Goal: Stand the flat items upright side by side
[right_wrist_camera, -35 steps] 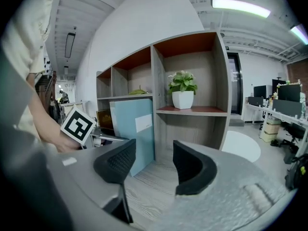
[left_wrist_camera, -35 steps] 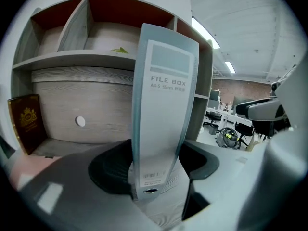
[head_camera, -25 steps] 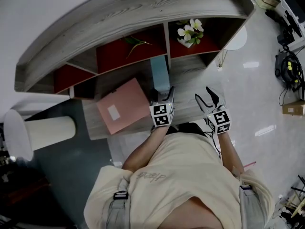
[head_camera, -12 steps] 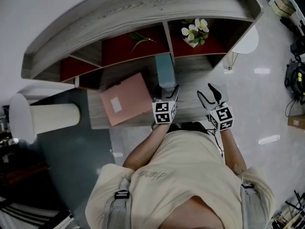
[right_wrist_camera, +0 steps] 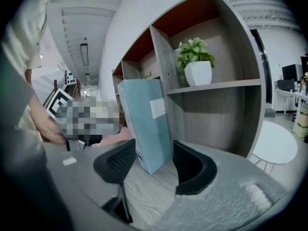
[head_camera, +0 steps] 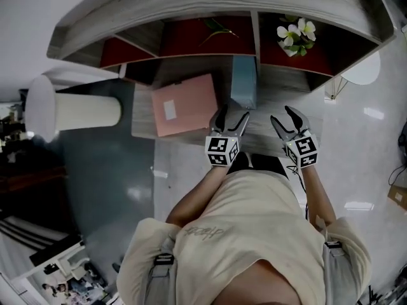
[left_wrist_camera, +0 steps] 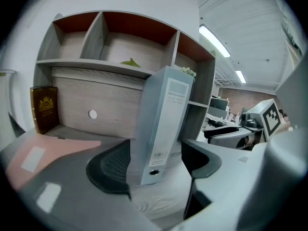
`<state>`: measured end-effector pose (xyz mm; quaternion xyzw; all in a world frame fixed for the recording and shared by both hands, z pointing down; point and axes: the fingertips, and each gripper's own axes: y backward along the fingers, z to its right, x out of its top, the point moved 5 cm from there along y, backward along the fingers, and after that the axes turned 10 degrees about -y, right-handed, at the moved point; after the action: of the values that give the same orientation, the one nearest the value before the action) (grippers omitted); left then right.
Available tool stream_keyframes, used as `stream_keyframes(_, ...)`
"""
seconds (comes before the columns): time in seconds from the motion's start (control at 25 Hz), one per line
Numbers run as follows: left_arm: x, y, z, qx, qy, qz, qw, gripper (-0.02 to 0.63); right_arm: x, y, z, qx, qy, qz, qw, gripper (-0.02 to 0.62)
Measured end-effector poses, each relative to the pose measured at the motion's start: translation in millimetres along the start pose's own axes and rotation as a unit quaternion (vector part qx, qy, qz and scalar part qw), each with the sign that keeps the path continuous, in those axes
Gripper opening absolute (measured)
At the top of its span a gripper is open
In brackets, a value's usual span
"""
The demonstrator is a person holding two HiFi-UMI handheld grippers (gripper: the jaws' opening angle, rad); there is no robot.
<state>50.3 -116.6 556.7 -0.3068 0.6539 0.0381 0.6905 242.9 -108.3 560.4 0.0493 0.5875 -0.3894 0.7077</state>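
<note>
The blue binder (head_camera: 243,88) stood upright on the worktop (head_camera: 275,93), spine toward the person, and I took it for the one flat item already dealt with. Just to its left the pink folder (head_camera: 186,105) lay flat on its face, near the binder but apart from it. By my reckoning the job was about half done: the folder had yet to be raised onto its edge and set alongside the binder.

The left hand-held gripper (head_camera: 232,116) hung just in front of the binder's spine. Its jaws had just been opening and stood spread, with the binder showing in the gap between them, clear of both pads. The right hand-held gripper (head_camera: 284,118) sat off to the binder's right, jaws likewise spread and pinching nothing.

Behind it all, the shelf unit (head_camera: 191,5) carried a potted plant (head_camera: 294,30), and a dark book (left_wrist_camera: 44,109) stood upright at the worktop's back left.
</note>
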Motion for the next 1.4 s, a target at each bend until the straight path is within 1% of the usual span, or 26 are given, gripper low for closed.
stream_keyframes(0.16, -21.2, 33.9, -27.7, 0.052, 0.011, -0.017, 0.9984, 0.345, -10.0, -13.7, -13.2, 0.029, 0.012, -0.019, 0.999, 0.249)
stream_keyframes(0.24, -31.3, 51.2, -46.3, 0.078, 0.016, -0.022, 0.9966, 0.341, -19.0, -19.9, -21.2, 0.036, 0.009, -0.03, 0.999, 0.249)
stream_keyframes(0.36, -47.6, 76.5, -78.2, 0.116, 0.04, -0.027, 0.9921, 0.336, -37.0, -30.5, -34.4, 0.04, -0.002, -0.055, 0.998, 0.249)
stream_keyframes(0.44, -57.6, 93.3, -99.4, 0.136, 0.054, -0.027, 0.9889, 0.334, -49.7, -35.9, -48.6, 0.043, -0.005, -0.075, 0.996, 0.249)
stream_keyframes(0.52, -66.3, 107.5, -120.1, 0.148, 0.061, -0.026, 0.9868, 0.333, -61.3, -42.5, -67.7, 0.049, 0.005, -0.096, 0.994, 0.249)
stream_keyframes(0.6, -74.2, 115.7, -140.1, 0.146, 0.062, -0.027, 0.987, 0.331, -70.7, -53.0, -88.2, 0.053, 0.018, -0.113, 0.992, 0.249)
stream_keyframes(0.68, -83.5, 123.4, -157.2, 0.132, 0.062, -0.031, 0.9887, 0.33, -80.3, -65.8, -107.8, 0.048, 0.022, -0.128, 0.99, 0.249)
stream_keyframes(0.76, -94.1, 136.1, -173.2, 0.117, 0.061, -0.041, 0.9904, 0.33, -90.3, -81.3, -127.7, 0.036, 0.008, -0.14, 0.989, 0.249)
stream_keyframes(0.88, -108.7, 152.7, -202.6, 0.096, 0.05, -0.054, 0.9926, 0.325, -99.4, -113.9, -155.4, 0.021, -0.024, -0.145, 0.989, 0.249)
stream_keyframes(0.96, -116.8, 158.5, -222.1, 0.084, 0.045, -0.059, 0.9937, 0.325, -101.0, -135.8, -167.7, 0.007, -0.029, -0.146, 0.989, 0.249)
stream_keyframes(1.12, -135.1, 170.4, -263.2, 0.07, 0.049, -0.07, 0.9939, 0.327, -100.9, -165.5, -175.8, -0.032, -0.037, -0.144, 0.988, 0.258)
stream_keyframes(1.24, -154.0, 179.3, -293.2, 0.053, 0.05, -0.092, 0.9931, 0.327, -100.6, -181.5, -176.4, -0.057, -0.054, -0.152, 0.985, 0.27)
stream_keyframes(1.4, -177.2, 186.6, -318.0, 0.046, 0.066, -0.117, 0.9899, 0.328, -95.9, -193.5, -176.6, -0.082, -0.062, -0.161, 0.982, 0.276)
